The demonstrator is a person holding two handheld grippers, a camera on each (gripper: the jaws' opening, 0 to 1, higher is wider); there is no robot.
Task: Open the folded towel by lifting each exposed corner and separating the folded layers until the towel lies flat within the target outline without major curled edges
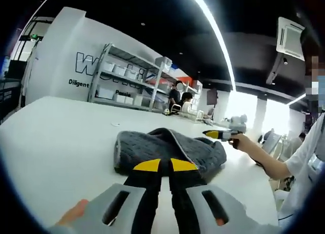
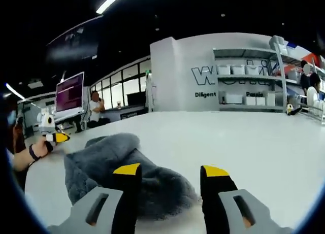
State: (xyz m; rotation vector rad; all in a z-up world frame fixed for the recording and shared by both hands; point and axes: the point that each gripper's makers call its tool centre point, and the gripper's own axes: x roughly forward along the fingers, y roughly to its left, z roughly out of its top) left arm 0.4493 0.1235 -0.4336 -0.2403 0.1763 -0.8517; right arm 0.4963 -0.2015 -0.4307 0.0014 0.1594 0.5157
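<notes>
A grey towel (image 1: pixel 167 148) lies bunched in a heap on the white table (image 1: pixel 61 142), with one layer folded over and a pale edge showing. My left gripper (image 1: pixel 165 165) is shut just short of the towel's near edge, and nothing shows between its yellow tips. In the right gripper view, that left gripper (image 2: pixel 60 137) hovers a little way left of the towel (image 2: pixel 109 163). My right gripper (image 2: pixel 171 170) is open at the towel's near side, its left jaw over the fabric. In the left gripper view, a hand holds the right gripper (image 1: pixel 217 135) to the right of the towel.
Metal shelves (image 1: pixel 127 81) with white bins stand against a lettered white wall behind the table. People sit beyond the table's far edge (image 1: pixel 180 99). A screen (image 2: pixel 69 98) and another person are at the far left. Bare tabletop (image 2: pixel 244 137) stretches right of the towel.
</notes>
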